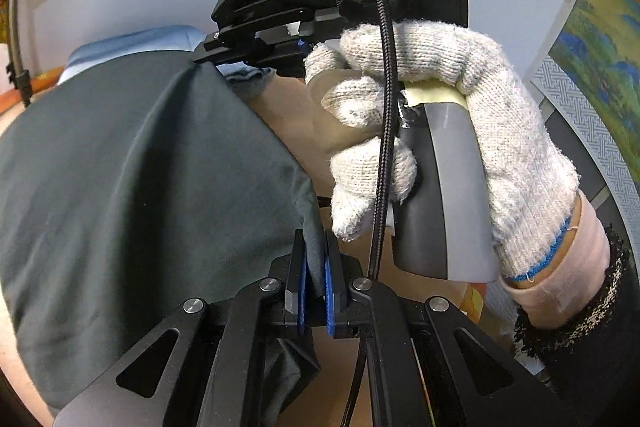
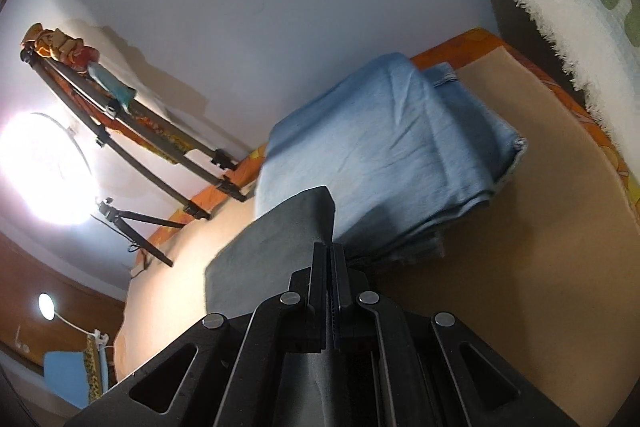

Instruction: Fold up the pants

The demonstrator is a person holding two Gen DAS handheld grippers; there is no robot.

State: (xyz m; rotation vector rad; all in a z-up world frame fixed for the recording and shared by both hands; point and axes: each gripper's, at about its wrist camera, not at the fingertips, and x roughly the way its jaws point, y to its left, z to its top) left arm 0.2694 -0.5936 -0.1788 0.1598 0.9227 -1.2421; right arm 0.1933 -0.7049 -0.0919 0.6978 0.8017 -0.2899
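Both sets of jaws are clamped on the dark grey pants (image 1: 120, 167): our left gripper (image 1: 316, 279) pinches one edge, our right gripper (image 2: 329, 267) another. We see the cloth stretched between them above the tan bench (image 2: 520, 267), near a folded blue garment (image 2: 380, 155). A gloved hand (image 1: 460, 131) holds the right gripper.
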